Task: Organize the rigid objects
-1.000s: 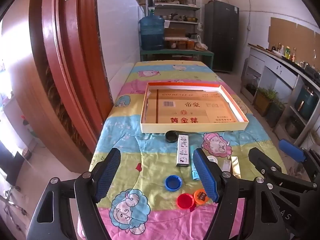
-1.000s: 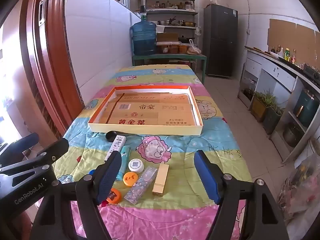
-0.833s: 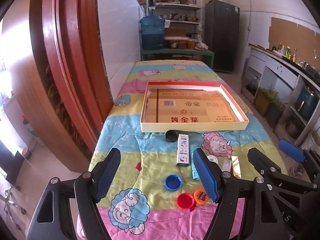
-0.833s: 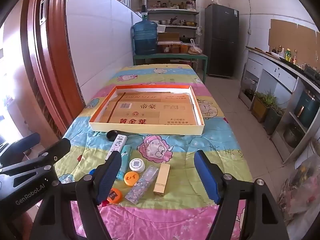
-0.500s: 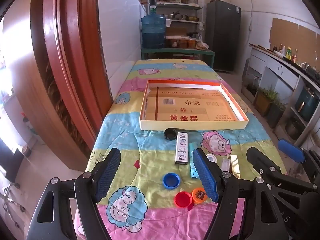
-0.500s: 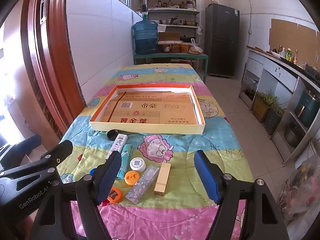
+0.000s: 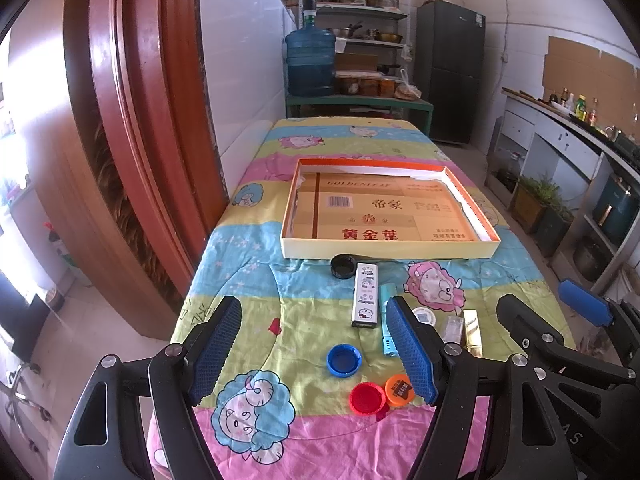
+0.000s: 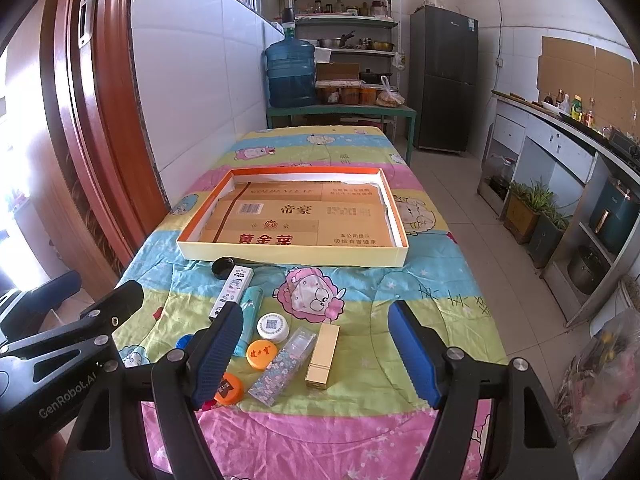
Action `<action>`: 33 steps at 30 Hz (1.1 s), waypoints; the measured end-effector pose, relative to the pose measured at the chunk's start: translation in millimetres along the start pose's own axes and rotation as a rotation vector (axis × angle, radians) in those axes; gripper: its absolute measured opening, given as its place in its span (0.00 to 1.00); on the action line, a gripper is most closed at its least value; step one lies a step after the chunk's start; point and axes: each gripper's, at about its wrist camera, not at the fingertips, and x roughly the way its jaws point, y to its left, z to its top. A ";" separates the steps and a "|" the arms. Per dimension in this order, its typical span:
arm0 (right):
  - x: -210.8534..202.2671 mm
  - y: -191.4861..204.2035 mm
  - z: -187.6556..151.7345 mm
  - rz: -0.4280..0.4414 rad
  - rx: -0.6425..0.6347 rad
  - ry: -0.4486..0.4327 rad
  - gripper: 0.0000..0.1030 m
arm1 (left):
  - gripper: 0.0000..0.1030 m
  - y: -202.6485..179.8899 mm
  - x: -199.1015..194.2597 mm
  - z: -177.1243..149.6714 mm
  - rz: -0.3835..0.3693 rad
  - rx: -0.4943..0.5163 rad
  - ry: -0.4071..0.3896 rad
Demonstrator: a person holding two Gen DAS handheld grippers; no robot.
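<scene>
A shallow cardboard tray with an orange rim lies mid-table, nothing in it. In front of it lie a black cap, a white patterned box, a teal tube, a white lid, a clear glitter case, a gold box, a blue cap, a red cap and orange caps. My left gripper is open, above the near edge by the caps. My right gripper is open and empty over the gold box.
The table has a colourful cartoon cloth. A red wooden door stands close on the left. A green bench with a water jug, shelves and a dark fridge stand behind. A counter and potted plants line the right side.
Both grippers have drifted slightly nearer the table and forward; the tray and objects appear a little closer. Both stay open and nothing on the table has moved.
</scene>
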 end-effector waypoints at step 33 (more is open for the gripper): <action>1.2 -2.5 -1.9 0.002 -0.001 0.002 0.72 | 0.74 0.3 5.5 -3.6 -0.004 -0.011 0.006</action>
